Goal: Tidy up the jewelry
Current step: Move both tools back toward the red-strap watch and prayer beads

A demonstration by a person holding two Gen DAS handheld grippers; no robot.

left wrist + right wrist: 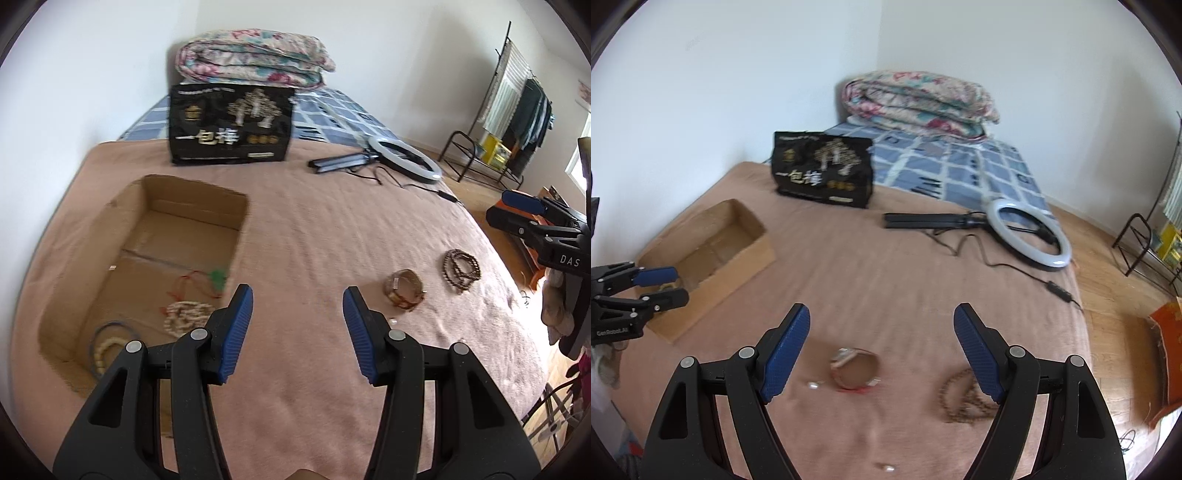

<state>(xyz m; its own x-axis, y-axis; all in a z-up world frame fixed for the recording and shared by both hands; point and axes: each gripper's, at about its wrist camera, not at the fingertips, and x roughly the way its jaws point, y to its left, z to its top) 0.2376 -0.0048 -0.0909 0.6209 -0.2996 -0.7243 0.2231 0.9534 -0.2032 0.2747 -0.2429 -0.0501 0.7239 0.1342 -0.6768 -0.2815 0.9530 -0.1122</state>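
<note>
Jewelry is split two ways here: part of it lies in the cardboard box (155, 236), the rest out on the pink blanket (314, 240). Inside the box, a cream bead string (184, 314) sits near the middle of the floor, a red cord with a green charm (218, 278) just beyond it, and a blue ring with pale beads (107, 343) at the near corner, so that much looks done. Left to go: a wide bangle (404, 290), standing on its edge on the blanket, and a dark bead coil (461, 269) just beside it, both well apart from the box. A couple of tiny white bits (813, 385) lie near the bangle too; earrings maybe, too small to tell. The left gripper (297, 332) hangs over the blanket at the box's near edge, jaws wide, nothing between them. The right gripper (881, 354) is above the bangle, jaws spread wide, empty, with the bangle (855, 371) framed between the fingers and the dark coil (960, 398) partly behind the right finger. My read: past halfway, and the bangle looks like the next pick, calling for a drop and a close across its rim. Farther out, a black bag (231, 123), a ring light (404, 158) and a folded quilt (255, 59) play no part.
</note>
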